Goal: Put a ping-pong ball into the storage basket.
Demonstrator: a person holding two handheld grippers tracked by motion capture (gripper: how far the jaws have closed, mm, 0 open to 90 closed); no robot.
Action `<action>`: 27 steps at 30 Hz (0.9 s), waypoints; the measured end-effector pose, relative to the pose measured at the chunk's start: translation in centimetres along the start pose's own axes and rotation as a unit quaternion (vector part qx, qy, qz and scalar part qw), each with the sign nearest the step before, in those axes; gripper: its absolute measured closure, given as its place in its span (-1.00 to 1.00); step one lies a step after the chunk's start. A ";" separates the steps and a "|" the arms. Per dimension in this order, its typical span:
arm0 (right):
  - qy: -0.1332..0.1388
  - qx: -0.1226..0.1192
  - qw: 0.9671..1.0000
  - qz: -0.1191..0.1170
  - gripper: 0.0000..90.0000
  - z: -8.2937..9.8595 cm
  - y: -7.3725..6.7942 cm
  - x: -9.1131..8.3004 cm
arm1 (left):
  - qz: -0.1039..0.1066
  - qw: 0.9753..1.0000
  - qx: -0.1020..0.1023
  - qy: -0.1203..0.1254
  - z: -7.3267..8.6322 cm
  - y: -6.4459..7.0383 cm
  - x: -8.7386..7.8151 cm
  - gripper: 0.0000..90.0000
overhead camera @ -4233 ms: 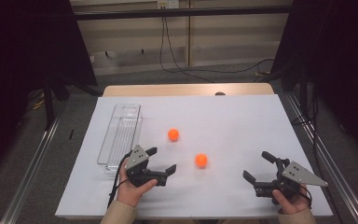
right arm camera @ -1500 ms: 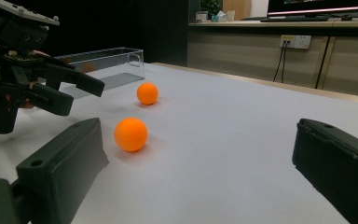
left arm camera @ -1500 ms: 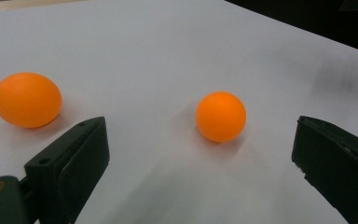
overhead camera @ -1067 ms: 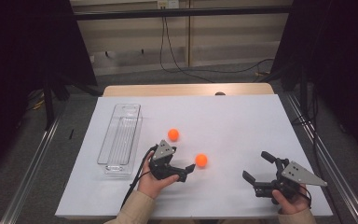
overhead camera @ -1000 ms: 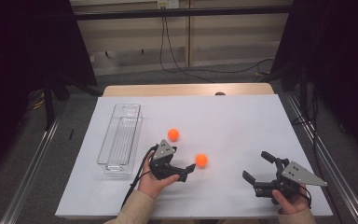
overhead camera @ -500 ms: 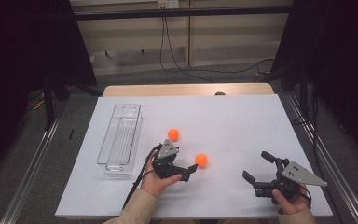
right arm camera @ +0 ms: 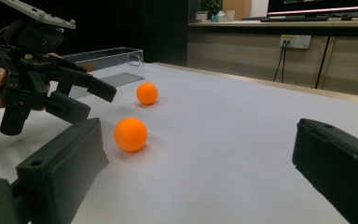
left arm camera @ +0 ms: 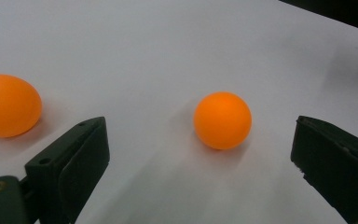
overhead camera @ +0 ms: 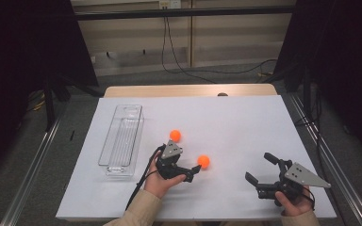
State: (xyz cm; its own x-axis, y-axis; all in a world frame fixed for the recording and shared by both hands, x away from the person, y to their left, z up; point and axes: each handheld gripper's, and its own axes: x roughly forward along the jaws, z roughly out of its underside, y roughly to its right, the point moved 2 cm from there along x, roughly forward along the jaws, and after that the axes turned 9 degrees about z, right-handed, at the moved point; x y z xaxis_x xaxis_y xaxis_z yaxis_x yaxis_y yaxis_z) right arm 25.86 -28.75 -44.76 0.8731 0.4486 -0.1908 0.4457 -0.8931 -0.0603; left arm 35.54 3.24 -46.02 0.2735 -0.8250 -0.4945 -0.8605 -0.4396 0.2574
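Left tongs [overhead camera: 192, 172], jaws apart, have advanced to the near orange ball [overhead camera: 203, 161], now framed ungripped for pickup; right tongs [overhead camera: 260, 171] rest open.

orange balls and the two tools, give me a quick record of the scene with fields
near ball: on the white table cover, just ahead of the left tool, untouched
far ball: farther up the cover, apart from the near ball
left tool: open, jaws aimed at the near ball, not yet around it
right tool: open, low at the near right of the cover, holding nothing
clear tray: long, at the left, no ball in it
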 end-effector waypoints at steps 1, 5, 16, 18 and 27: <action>0.000 0.000 1.000 0.000 -0.96 0.0 0.0 0.0 | 0.000 1.000 -0.002 -0.002 0.0 0.0 0.0 -0.90; 0.000 0.000 1.000 0.000 -0.96 0.0 0.0 0.0 | -0.001 1.000 -0.004 -0.003 0.0 0.0 0.2 -0.90; 0.001 0.000 1.000 0.000 -0.96 0.0 0.0 0.0 | 0.001 1.000 -0.005 -0.011 -0.3 0.1 0.6 -0.90; 0.001 0.000 1.000 0.000 -0.96 0.0 0.0 0.0 | 0.002 1.000 -0.003 -0.014 -0.3 0.1 0.7 -0.90; 0.002 0.000 1.000 0.001 -0.96 0.0 0.0 0.0 | -0.001 1.000 -0.005 -0.021 -0.4 0.3 1.2 -0.90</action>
State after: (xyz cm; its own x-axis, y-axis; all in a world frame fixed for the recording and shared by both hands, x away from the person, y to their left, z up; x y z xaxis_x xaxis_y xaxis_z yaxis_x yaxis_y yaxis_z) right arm 25.87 -28.81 -44.72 0.8745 0.4474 -0.1875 0.4442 -0.8938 -0.0607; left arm 35.82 1.98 -46.20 0.2566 -0.8090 -0.5289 -0.8554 -0.4448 0.2653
